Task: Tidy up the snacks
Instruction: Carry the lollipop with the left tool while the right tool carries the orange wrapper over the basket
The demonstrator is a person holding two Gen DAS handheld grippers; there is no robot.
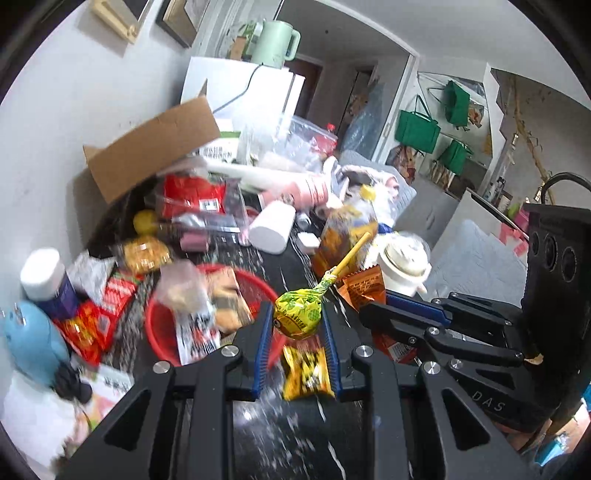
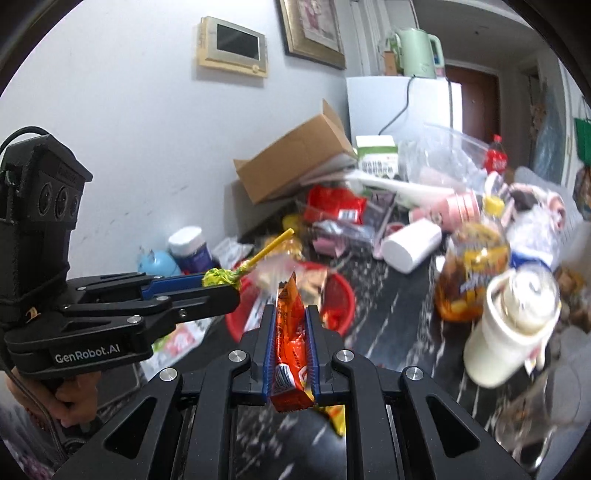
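Left gripper (image 1: 297, 325) clamps the lollipop (image 1: 297, 314) by its hard head, right gripper (image 2: 290, 332) pinches a light, crinkly orange packet (image 2: 290, 332) mid-body, both above the red basket (image 2: 341, 295).

A pale wall (image 2: 140, 122) bears a framed picture (image 2: 314, 29); green bags (image 1: 417, 127) hang beyond the doorway.
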